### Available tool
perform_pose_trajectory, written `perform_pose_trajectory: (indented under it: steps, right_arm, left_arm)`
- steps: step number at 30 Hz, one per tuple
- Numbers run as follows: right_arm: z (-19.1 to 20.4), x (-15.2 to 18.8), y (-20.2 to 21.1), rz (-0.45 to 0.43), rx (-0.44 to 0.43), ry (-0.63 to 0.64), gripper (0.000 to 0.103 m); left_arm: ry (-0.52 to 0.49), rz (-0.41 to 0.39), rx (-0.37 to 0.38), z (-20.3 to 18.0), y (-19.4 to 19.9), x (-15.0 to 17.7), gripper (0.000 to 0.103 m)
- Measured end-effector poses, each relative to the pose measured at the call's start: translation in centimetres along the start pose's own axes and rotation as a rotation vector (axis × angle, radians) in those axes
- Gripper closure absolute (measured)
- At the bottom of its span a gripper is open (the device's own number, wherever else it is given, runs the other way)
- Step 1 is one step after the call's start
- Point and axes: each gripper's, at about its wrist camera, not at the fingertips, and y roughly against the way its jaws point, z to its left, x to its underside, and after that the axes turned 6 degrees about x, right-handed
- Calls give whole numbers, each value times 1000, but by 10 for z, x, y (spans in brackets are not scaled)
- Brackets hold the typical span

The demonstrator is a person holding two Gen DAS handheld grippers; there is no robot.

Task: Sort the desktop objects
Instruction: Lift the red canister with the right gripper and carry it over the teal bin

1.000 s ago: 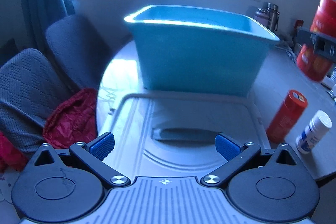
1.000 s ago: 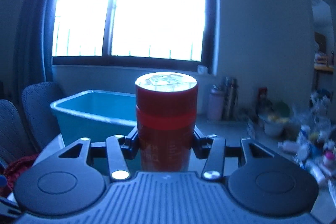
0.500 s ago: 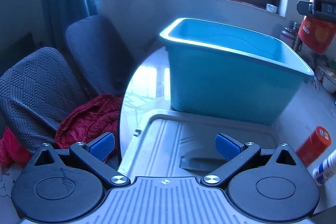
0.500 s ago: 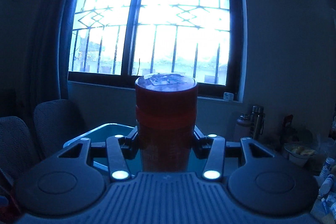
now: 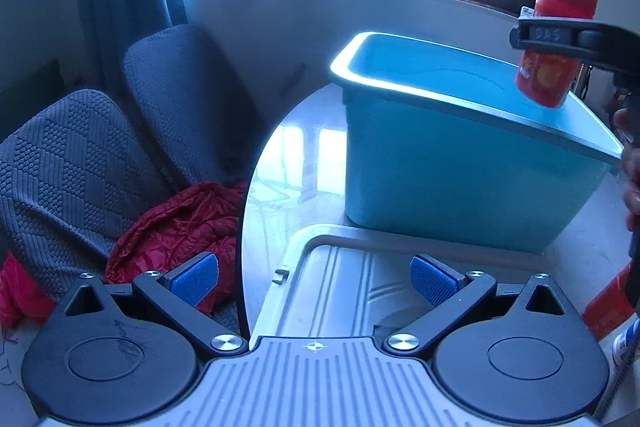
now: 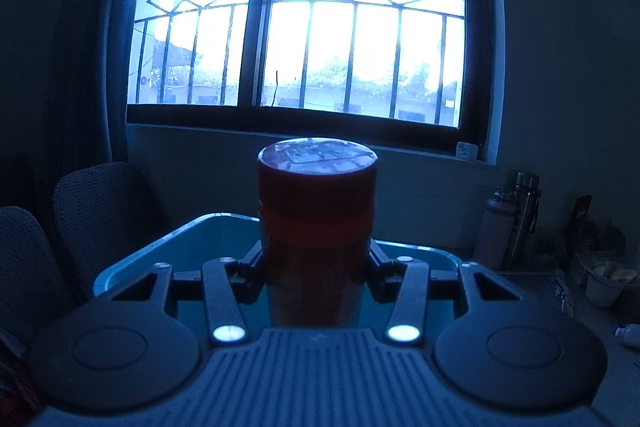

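The red canister (image 6: 317, 227) hides the right tongs' (image 6: 316, 273) pads and its own base. In the left wrist view, the grey lid (image 5: 340, 287) and a red bottle (image 5: 606, 307) are cut off by the tongs body and the edge.

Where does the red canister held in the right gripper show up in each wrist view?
Left wrist view: the red canister is at the upper right edge, clamped in the right gripper, above the far right part of the blue bin.
Right wrist view: the canister stands dead centre between the pads, lid up.
Shared landmark: the blue bin, below the canister in both views.
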Motion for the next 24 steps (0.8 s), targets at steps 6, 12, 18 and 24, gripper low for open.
perform_pose_trajectory:
  steps: [6,12,18,24]
  right_arm:
    - [9,4,-28,53,11,5,54]
    - [11,16,-48,176,14,-26,54]
    - [12,20,-65,291,43,-44,54]
    - [13,18,-74,338,49,-70,54]
  left_arm:
    - [-1,14,2,8,-9,-3,0]
    - [3,31,6,10,-15,-4,0]
    - [13,40,11,13,-20,-5,0]
    - [22,43,7,18,-21,-4,0]
